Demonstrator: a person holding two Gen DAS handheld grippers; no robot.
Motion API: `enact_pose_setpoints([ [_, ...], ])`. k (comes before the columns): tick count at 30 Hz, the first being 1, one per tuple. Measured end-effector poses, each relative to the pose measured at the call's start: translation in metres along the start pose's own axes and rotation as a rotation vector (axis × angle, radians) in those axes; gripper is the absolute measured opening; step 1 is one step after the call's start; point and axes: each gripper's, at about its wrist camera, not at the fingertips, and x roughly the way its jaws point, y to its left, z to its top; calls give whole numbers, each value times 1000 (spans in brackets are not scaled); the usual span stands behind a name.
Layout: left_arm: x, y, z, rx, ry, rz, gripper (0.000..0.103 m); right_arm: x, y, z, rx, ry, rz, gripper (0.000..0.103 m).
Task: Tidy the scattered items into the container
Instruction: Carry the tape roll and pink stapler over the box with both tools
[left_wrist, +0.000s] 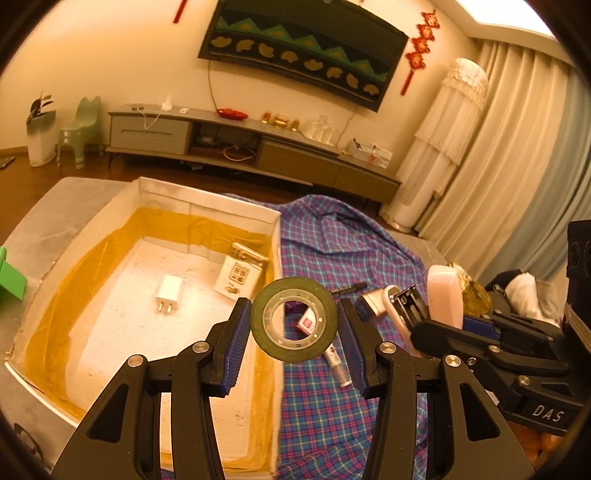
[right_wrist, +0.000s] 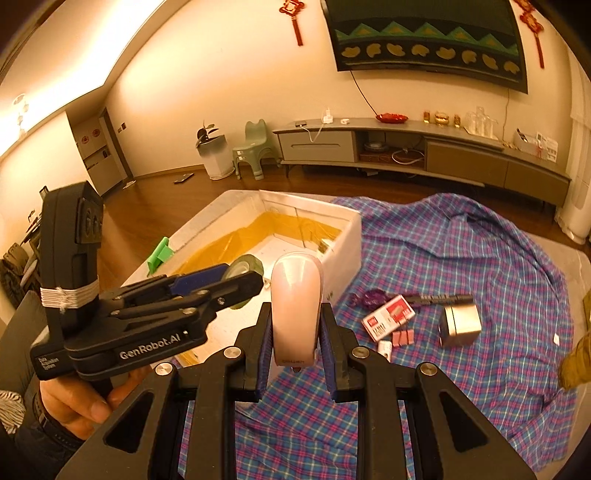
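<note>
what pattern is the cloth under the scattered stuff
The cloth is blue and purple plaid with pink and white lines. The right wrist view shows it best.

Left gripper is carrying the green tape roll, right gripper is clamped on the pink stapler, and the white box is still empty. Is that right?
Not quite: the white box is not empty. The left wrist view shows a white charger plug and a small printed packet lying on its floor. The rest stands: the left gripper carries the green tape roll, and the right gripper is clamped on the pink stapler.

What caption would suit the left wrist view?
Left gripper carries a tape roll toward the white box, right gripper holding a pink stapler.
</note>
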Motion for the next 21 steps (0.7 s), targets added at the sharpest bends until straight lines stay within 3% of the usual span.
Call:
enact_pose_setpoints([
  [21,-11,66,23,-182,-37,32,49,22,51,36,-113,23,27,25],
])
